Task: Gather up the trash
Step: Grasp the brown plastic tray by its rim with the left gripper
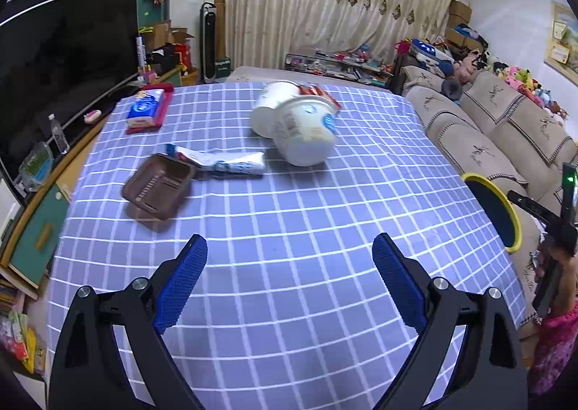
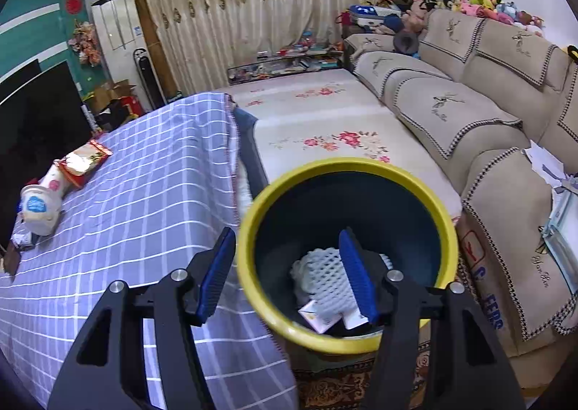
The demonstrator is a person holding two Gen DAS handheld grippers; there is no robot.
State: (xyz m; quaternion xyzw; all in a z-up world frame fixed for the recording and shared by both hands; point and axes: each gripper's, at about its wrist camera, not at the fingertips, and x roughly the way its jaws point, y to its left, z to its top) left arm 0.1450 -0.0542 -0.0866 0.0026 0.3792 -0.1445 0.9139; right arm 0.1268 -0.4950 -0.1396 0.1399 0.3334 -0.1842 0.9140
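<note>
From my feed, little can actually be read. A cardboard box (image 2: 482,278) standing between the yellow-rimmed bin (image 2: 346,341) and the sofa (image 2: 505,229) shows blue capitals ending "ERS" and a red-outlined "Y" above. Script is embroidered on the sofa cover, too small for me to make out. Print on the cups (image 1: 307,128) and the blue packet (image 1: 144,108) is blurred.

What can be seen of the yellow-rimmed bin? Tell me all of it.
The bin is round, with a thick yellow rim and dark blue inner walls, plastic by its look. It stands upright on a patterned rug, between the checked-cloth table and the sofa, open-topped. Inside lie a white foam net and some white packaging scraps. The right tongs hang open above its mouth, holding nothing. The left wrist view shows only its edge.
</note>
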